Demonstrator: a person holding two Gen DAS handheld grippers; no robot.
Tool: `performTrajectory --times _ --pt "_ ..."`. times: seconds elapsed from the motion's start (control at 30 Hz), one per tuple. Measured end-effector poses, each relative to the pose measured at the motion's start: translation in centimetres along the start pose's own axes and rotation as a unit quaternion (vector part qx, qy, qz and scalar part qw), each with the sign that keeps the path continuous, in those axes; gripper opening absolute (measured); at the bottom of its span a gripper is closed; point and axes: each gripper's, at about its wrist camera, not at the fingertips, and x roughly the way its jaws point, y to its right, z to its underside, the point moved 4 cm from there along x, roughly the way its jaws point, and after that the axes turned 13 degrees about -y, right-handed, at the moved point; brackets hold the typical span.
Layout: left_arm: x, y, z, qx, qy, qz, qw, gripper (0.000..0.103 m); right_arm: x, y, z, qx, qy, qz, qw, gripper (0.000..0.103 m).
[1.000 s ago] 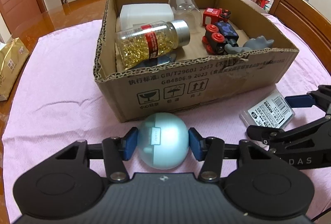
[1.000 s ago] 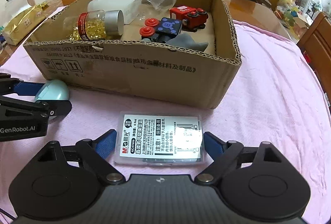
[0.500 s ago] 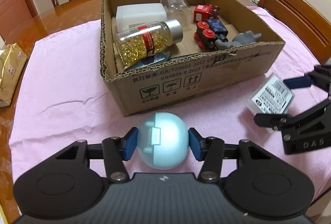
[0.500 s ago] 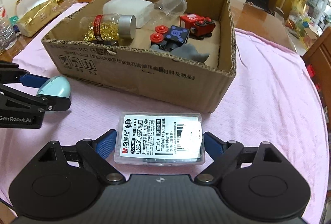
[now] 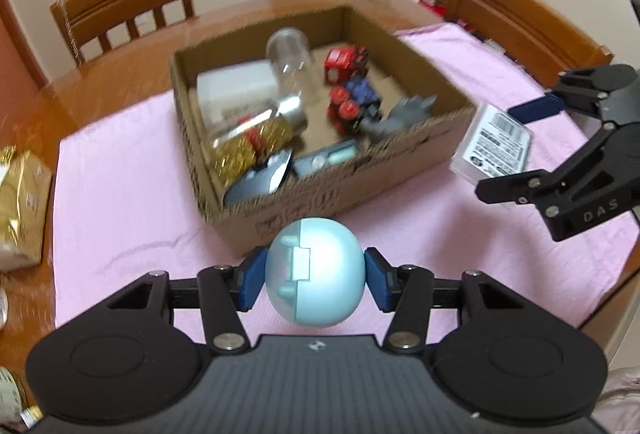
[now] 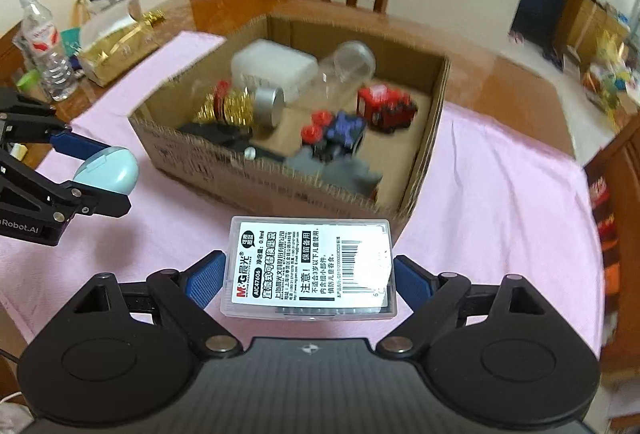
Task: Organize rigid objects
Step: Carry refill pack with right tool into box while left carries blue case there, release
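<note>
Both items are lifted clear of the pink cloth (image 5: 120, 201) on the tabletop and held on the near side of the cardboard box (image 5: 320, 189), so the step in hand looks like the carry to the box. The left gripper (image 5: 315, 276) has its fingers clamped on a pale blue egg-shaped case (image 5: 315, 274), pads pressing its two sides. The right gripper (image 6: 310, 274) has its fingers spread wide around a flat clear plastic case (image 6: 310, 268) with a white label, gripping its short ends.

The egg's long axis runs roughly along the gripper's pointing line, blunt end toward the box, its seam and latch facing the camera. The flat case lies label up, its long axis crosswise between the fingers and parallel to the box's near wall.

The next move probably calls for bringing each item over the near wall and lowering it into a free patch. The left half of the box is crowded with a bottle of golden capsules (image 5: 256, 141), and toy trains (image 6: 340, 129) sit mid-box, so bare floor near the right wall seems easiest.
</note>
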Motion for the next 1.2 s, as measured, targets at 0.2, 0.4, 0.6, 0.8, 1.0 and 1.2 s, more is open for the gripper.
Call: performTrajectory --times 0.2,0.4,0.6,0.8,1.0,1.2 --pt "-2.2 0.3 -3.5 0.014 0.046 -0.004 0.9988 0.052 -2.3 0.7 -1.8 -0.021 0.032 0.009 0.999 0.092" --pt "-0.1 -0.4 -6.8 0.010 0.056 -0.010 0.9983 0.052 -2.7 1.3 -3.8 -0.031 0.050 0.012 0.998 0.092" --pt "3.7 -0.9 -7.5 -0.016 0.028 0.001 0.9995 0.052 -2.1 1.9 -5.7 -0.029 0.048 0.003 0.998 0.092" --pt "4.8 -1.3 -7.3 -0.038 0.028 -0.006 0.9989 0.059 -1.3 2.2 -7.1 -0.030 0.045 0.003 0.999 0.092" --pt "2.5 -2.8 -7.2 -0.076 0.062 -0.015 0.9951 0.096 -0.5 2.5 -8.3 -0.034 0.038 0.011 0.999 0.092" --pt "-0.2 -3.7 -6.1 -0.104 0.099 -0.038 0.9889 0.101 0.8 3.3 -9.7 -0.037 0.029 0.018 0.999 0.092"
